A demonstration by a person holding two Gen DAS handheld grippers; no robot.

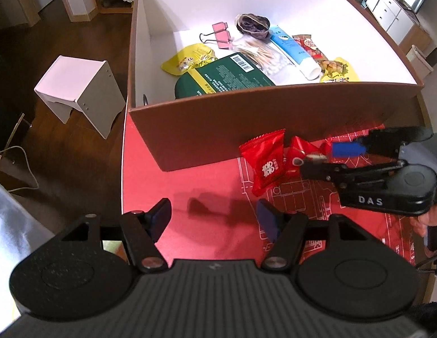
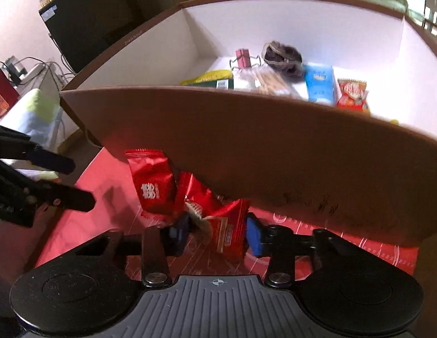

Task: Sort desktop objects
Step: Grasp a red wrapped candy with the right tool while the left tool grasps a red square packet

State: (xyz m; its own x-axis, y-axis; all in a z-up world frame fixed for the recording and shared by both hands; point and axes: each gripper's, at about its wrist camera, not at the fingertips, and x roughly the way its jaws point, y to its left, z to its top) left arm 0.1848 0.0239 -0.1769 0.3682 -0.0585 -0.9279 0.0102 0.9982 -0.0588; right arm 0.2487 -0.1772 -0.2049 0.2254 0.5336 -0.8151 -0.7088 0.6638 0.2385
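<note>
Red snack packets outside the box; pickup in hand.

Left wrist view: left claw (image 1: 214,219) released, hovering empty; large packet (image 1: 265,161) ahead, against box (image 1: 218,129). Right wrist view: right claw (image 2: 217,233) straddling small packet (image 2: 226,231), grip uncertain; next, likely clench, lift over wall.

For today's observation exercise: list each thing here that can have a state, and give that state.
Left tongs: open, empty.
Right tongs: closing around a red foil snack packet.
Larger red foil sachet: sealed, leaning on the box.
Brown cardboard box: lidless, partly filled.
Blue-and-white tube: capped, lying flat.
Pink binder clip: handles spread.
</note>
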